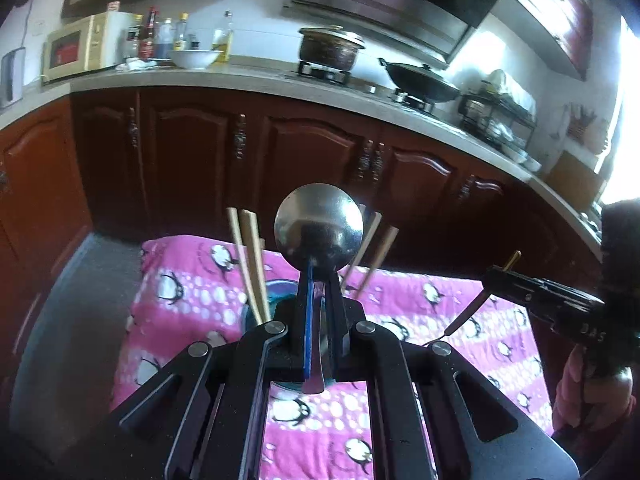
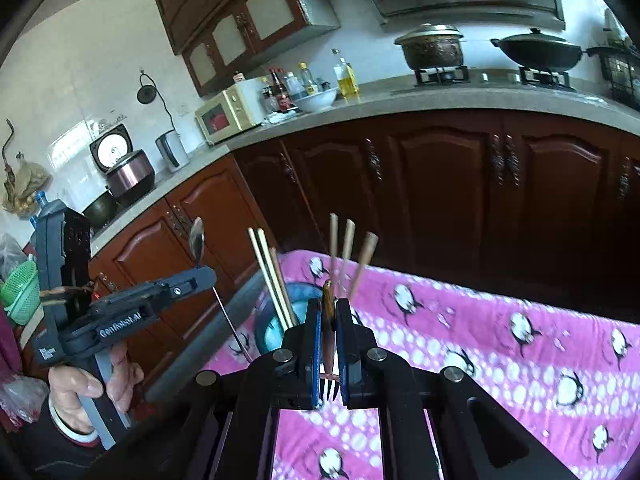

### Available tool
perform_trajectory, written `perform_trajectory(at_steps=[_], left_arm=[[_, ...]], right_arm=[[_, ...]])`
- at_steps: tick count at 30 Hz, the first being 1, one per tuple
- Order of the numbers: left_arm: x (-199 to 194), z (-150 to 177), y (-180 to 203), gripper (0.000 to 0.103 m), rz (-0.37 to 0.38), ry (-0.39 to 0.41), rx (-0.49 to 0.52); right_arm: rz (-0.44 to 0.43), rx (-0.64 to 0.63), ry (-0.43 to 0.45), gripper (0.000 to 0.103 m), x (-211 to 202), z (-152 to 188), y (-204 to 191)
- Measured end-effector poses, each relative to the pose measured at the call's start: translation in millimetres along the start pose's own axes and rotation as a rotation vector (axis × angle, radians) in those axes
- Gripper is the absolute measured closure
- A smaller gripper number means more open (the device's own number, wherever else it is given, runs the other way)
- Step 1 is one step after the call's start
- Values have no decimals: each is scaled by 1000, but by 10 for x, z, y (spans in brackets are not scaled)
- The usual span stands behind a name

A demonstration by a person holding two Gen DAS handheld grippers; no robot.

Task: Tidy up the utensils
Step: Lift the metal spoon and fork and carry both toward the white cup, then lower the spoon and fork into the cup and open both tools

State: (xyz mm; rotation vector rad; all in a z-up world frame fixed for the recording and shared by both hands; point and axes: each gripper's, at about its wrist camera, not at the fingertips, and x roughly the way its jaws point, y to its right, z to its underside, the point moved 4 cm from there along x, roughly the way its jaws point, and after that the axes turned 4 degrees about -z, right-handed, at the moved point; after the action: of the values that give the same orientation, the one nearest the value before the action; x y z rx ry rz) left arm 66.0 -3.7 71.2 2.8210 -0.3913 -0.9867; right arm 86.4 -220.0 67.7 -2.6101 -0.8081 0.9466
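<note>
My left gripper (image 1: 319, 280) is shut on a steel spoon (image 1: 319, 233), bowl end up, held above a blue holder cup (image 1: 276, 300) on the pink penguin cloth (image 1: 420, 304). Several wooden chopsticks (image 1: 250, 264) stand in that cup. My right gripper (image 2: 329, 312) is shut on a small brown-handled fork (image 2: 329, 344), tines pointing back toward the camera. The cup (image 2: 276, 328) with its chopsticks (image 2: 272, 280) sits just left of the right gripper. The left gripper (image 2: 200, 276) with the spoon (image 2: 197, 240) shows at the left of the right wrist view. The right gripper (image 1: 504, 276) shows at the right of the left wrist view.
The table with the pink cloth (image 2: 500, 340) stands in front of brown kitchen cabinets (image 2: 440, 184). On the counter behind are a microwave (image 1: 80, 46), bottles, a white bowl (image 1: 195, 58), a pot (image 1: 330, 48) and a wok (image 1: 420, 80) on the stove.
</note>
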Motion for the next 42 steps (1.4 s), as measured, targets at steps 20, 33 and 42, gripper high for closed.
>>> perform_trajectory(at_steps=[20, 33, 42], left_arm=[[663, 255, -213, 98, -97, -44, -36], [877, 538, -214, 98, -110, -116, -49], [807, 579, -162, 84, -119, -115, -32]], right_arm=[[-12, 32, -121, 97, 1059, 169, 34], [-1, 79, -222, 97, 1297, 507, 228], [11, 124, -176, 84, 1031, 558, 360]])
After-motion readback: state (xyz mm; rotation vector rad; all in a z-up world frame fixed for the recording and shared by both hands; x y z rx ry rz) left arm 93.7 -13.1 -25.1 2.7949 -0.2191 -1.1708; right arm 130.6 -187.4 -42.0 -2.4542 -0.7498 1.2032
